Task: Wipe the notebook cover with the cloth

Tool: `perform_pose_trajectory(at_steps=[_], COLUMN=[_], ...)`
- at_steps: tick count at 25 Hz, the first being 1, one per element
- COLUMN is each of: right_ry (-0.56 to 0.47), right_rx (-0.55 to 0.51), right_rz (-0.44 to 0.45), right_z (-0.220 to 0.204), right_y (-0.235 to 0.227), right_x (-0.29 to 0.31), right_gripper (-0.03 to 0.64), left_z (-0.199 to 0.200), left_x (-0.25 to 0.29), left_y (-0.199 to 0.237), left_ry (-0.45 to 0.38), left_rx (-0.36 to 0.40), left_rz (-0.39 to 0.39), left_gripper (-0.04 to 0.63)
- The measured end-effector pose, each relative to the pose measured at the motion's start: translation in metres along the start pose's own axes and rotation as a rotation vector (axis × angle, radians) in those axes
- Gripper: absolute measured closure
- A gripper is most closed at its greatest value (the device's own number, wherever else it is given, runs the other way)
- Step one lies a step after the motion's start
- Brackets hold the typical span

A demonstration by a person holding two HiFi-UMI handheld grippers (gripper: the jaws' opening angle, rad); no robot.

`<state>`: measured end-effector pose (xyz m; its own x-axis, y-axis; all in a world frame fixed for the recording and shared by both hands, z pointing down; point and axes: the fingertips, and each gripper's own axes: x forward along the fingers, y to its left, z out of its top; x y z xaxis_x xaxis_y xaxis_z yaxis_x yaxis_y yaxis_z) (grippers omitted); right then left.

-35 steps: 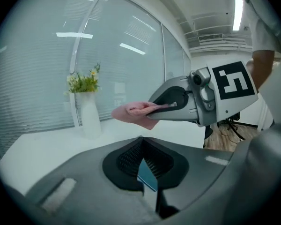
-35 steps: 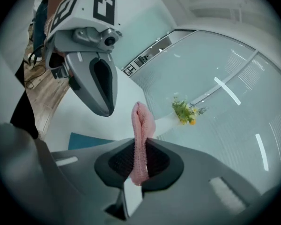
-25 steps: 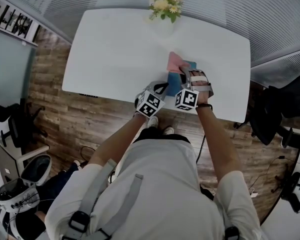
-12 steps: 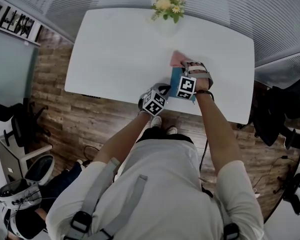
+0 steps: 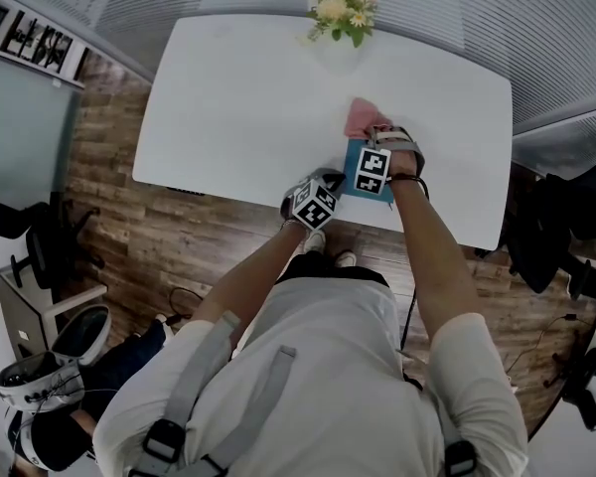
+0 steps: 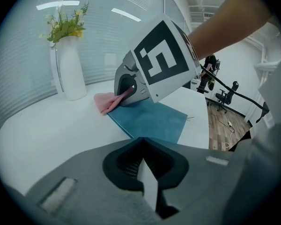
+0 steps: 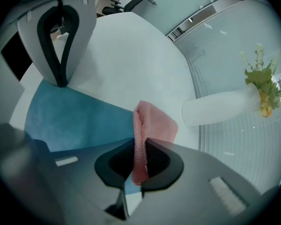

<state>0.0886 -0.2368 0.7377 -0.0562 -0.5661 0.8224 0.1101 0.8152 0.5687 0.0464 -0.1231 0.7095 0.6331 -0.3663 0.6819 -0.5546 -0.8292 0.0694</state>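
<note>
A blue notebook [image 5: 351, 172] [image 6: 152, 121] [image 7: 75, 116] lies flat near the front edge of the white table [image 5: 238, 97]. My right gripper [image 5: 372, 137] [image 7: 140, 146] is shut on a pink cloth [image 5: 363, 117] [image 7: 152, 123]. The cloth rests at the notebook's far edge, partly on the cover and partly on the table. In the left gripper view the right gripper [image 6: 131, 86] bears down on the cloth [image 6: 105, 102]. My left gripper [image 5: 329, 178] [image 6: 142, 142] [image 7: 61, 81] has its jaws together, tips at the notebook's near corner.
A white vase of yellow flowers [image 5: 338, 8] [image 6: 71, 71] [image 7: 220, 107] stands at the table's far edge, beyond the cloth. Wooden floor [image 5: 109, 207] and office chairs [image 5: 546, 227] surround the table.
My right gripper has slid the cloth along the cover away from me, toward the vase. The left gripper has stayed at the near corner.
</note>
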Motion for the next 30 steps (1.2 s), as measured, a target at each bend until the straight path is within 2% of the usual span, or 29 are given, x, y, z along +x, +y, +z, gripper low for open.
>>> perform_pose_trajectory(at_steps=[12,30], right_ry=[-0.003,-0.025], right_rx=[-0.017,-0.022], right_rz=[0.025,0.015], right_z=[0.006,0.011], right_y=[0.013,0.033], right_x=[-0.008,-0.023], right_gripper=[0.608,0.612], left_z=[-0.002,-0.002], left_x=[0.001,0.002], left_y=[0.0,0.0], left_ry=[0.006,0.002], left_rx=[0.007,0.005], left_rz=[-0.033,-0.044], left_gripper=[0.592,0.592])
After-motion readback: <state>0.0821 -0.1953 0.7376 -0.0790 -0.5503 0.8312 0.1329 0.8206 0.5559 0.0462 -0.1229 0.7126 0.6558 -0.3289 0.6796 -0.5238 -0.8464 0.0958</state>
